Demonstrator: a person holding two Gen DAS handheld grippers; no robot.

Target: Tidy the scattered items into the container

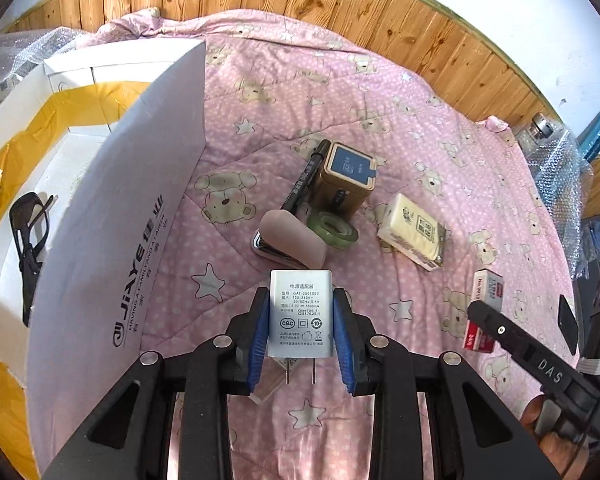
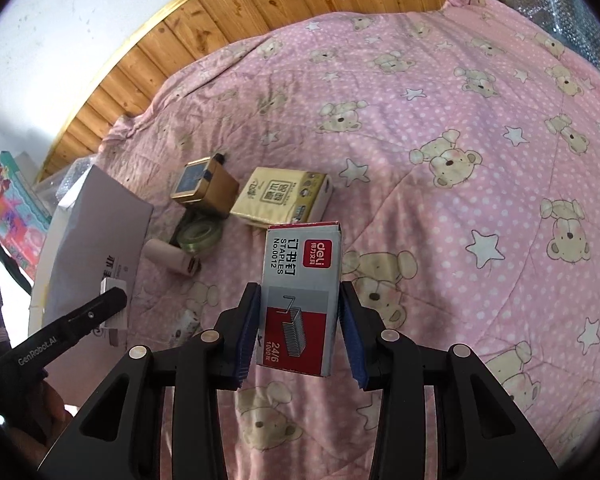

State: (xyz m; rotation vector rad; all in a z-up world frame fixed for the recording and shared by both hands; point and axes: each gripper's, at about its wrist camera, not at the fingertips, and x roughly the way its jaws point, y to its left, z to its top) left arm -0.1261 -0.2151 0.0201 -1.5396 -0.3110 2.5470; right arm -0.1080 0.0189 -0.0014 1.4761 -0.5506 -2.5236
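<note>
Left tongs [image 1: 300, 332]: while they hang above the quilt [image 1: 420, 128], the blue pads are closed on a white charger [image 1: 300, 312], prongs pointing back at the camera.
Right tongs [image 2: 300, 320]: closed on a staple box [image 2: 300, 296], lifted off the bed; both loads ready for the drop.
Risk, near: the grip on each is only across smooth side faces, so a tilt on the way over could let one slide out, I'd say.
Box [image 1: 112, 216]: white, open, just left of the charger, glasses [image 1: 28, 236] already inside; its raised flap stands in the way and could be clipped.
Pile: stapler [image 1: 288, 240], tape [image 1: 332, 230], pen [image 1: 304, 176], tin [image 1: 346, 178] huddle together mid-bed, tissues [image 1: 414, 232] beside them; a careless reach could scatter them.
Writing: charger "GAT-0501000", "100-240V~"; staples "deli", "STAPLES No.0012", "24/6"; flap "JiAYE"; tongs "GenRobot.AI" and "DAS".
</note>
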